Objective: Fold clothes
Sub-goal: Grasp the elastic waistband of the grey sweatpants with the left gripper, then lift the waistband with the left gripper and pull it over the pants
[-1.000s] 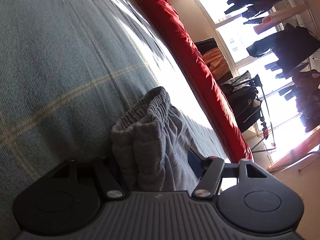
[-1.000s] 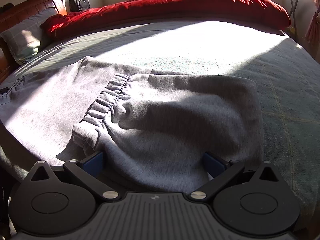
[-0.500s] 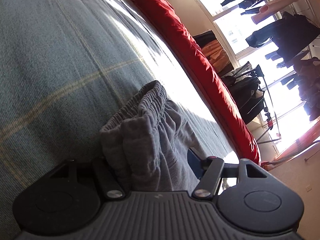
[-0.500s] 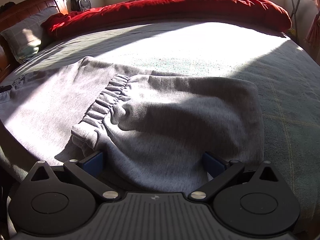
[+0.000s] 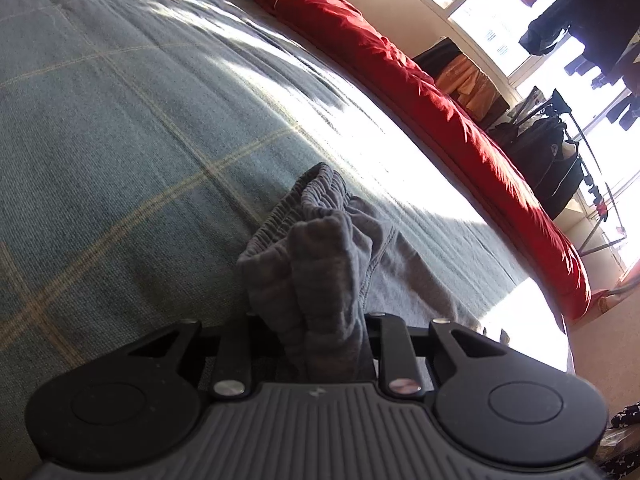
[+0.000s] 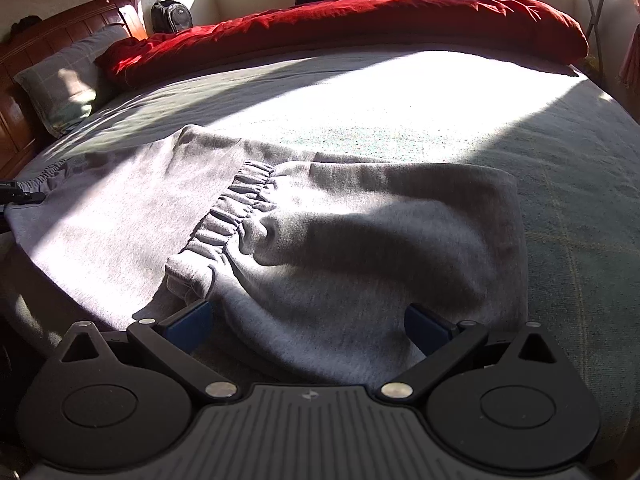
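In the left wrist view, the left gripper is closing its jaws on a bunched-up wad of the grey sweatpants, with the cloth squeezed between the two arms and pressed from both sides. The gathered elastic waistband is sticking up just ahead of the fingers, and the rest of the garment is trailing off to the right of the claw and lying flat. Beyond and to the left of the claw, the grey-green checked bedspread is stretching away, and further ahead to the right a red duvet is running along the far edge of the bed. Dark clothes are hanging against the bright window at upper right. In the right wrist view, the right gripper is standing with its jaws wide apart, the blue pads touching nothing, while the folded edge of the sweatpants is lying between them without being pinched. A ribbed cuff is sitting ahead and slightly left of this claw, on top of the lower layer spreading out to the left. The red duvet is lying far ahead, and a pillow is leaning against a wooden headboard at far left.
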Motion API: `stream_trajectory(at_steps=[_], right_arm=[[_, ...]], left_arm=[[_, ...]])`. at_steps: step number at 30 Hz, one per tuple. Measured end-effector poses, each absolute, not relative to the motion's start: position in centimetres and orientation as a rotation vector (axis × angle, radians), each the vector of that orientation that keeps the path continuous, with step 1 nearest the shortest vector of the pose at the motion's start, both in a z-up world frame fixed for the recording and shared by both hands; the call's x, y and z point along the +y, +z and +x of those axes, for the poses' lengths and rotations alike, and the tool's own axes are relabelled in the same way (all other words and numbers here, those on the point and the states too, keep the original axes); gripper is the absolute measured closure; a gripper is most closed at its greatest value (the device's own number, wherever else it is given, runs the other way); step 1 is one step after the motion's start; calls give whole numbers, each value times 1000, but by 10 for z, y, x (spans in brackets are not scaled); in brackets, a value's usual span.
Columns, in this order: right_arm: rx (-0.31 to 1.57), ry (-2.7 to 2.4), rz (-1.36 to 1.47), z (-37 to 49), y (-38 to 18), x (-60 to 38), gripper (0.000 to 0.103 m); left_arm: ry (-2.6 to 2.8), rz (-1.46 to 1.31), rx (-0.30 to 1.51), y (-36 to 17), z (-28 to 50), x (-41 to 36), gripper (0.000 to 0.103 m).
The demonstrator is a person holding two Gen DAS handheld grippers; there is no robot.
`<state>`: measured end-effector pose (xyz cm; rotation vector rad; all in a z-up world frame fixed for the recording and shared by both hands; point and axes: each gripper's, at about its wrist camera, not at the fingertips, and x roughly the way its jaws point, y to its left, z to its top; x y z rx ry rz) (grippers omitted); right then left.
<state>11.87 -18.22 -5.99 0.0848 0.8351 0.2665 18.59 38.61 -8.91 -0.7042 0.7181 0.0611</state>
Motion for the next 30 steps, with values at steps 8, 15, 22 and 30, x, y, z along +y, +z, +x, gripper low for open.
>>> stream_trajectory(at_steps=[8,15,22,30], right_arm=[[783,297,89,110,-45,-184,0],[758,315,104,102,-41,-188,0],[729,338,114,94,-34,-190,0],[708,351,137,87,-31,-195,0]], left_arm=[[47,-596,675,-46,178,359,84],[-9,-545,627,-8,174,331,84],[-70,-511,588,21,171,298,85],[-188,-494,544,51,167,258,85]])
